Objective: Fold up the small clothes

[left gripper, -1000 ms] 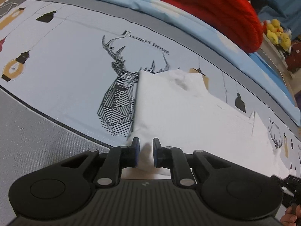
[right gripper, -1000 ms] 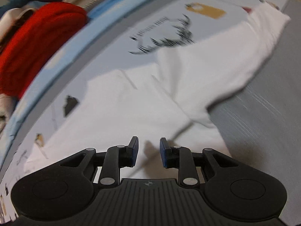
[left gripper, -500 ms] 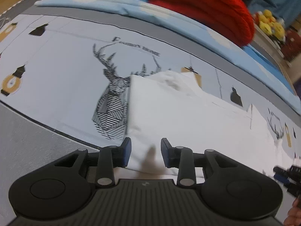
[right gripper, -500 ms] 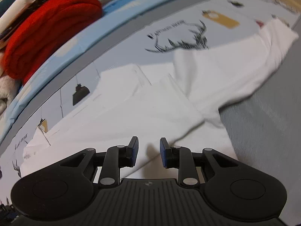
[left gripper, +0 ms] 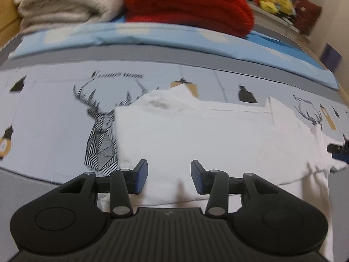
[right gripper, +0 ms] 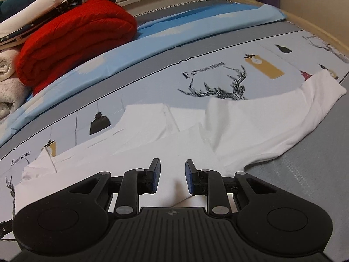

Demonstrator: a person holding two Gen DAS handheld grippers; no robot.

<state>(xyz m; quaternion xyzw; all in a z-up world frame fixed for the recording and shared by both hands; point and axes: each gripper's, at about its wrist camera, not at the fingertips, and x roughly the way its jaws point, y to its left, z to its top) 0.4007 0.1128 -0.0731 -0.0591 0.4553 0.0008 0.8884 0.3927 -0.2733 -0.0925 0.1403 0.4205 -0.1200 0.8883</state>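
A white long-sleeved garment (left gripper: 196, 135) lies flat on the printed bed sheet (left gripper: 54, 113), partly folded, its left edge beside the deer print. My left gripper (left gripper: 169, 176) hovers over its near edge with the jaws opening; nothing is pinched between the blue pads. In the right wrist view the same garment (right gripper: 185, 144) stretches across, one sleeve (right gripper: 309, 100) reaching to the right onto the grey band. My right gripper (right gripper: 172, 176) stands open just above the cloth, and its pads press on nothing. The right gripper's dark tip (left gripper: 338, 150) shows at the left view's right edge.
A rolled red blanket (right gripper: 72, 37) and beige blankets (left gripper: 65, 2) are stacked at the back on a light blue quilt (left gripper: 174, 37). Yellow plush toys (left gripper: 272, 0) sit on a ledge behind. A grey band of the sheet (right gripper: 305, 174) runs along the near side.
The left jaws have spread from nearly shut on the garment's edge to wide apart, letting the cloth go. Both grippers have risen and rolled level. The right jaws keep the same gap.
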